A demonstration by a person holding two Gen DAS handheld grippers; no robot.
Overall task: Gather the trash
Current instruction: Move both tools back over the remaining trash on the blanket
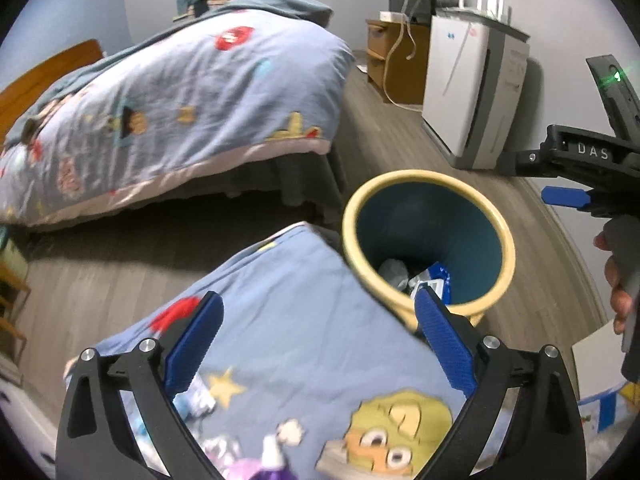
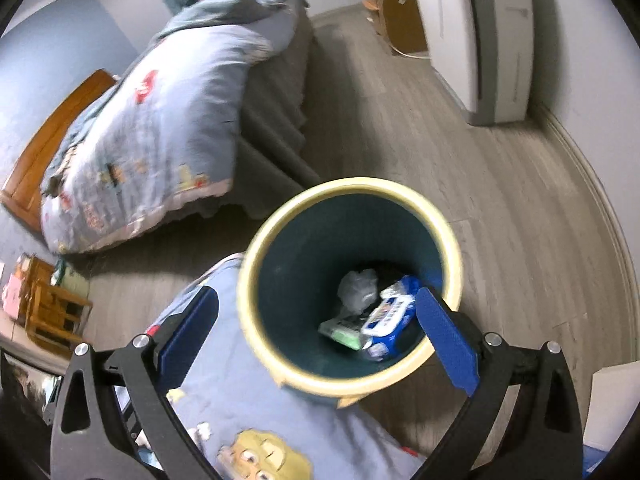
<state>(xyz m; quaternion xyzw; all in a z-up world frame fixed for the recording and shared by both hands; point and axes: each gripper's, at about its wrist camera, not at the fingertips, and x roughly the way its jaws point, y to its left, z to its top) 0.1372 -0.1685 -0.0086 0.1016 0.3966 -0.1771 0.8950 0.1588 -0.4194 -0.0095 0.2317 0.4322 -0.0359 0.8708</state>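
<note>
A round bin with a cream rim (image 1: 424,178) and dark teal inside stands on the floor beside a bed corner. It holds a crumpled grey wad (image 2: 357,287), a blue-and-white packet (image 2: 390,316) and a green packet (image 2: 342,332). My right gripper (image 2: 316,316) is open and empty, above the bin's mouth (image 2: 348,186). My left gripper (image 1: 318,328) is open and empty over the blue cartoon quilt (image 1: 304,344), left of the bin. The right gripper also shows at the right edge of the left wrist view (image 1: 568,196).
A second bed with a blue quilt (image 1: 188,92) lies across a strip of wood floor. A white air purifier (image 1: 472,92) and a wooden nightstand (image 1: 394,60) stand by the wall. Small wooden furniture (image 2: 52,312) stands at the left.
</note>
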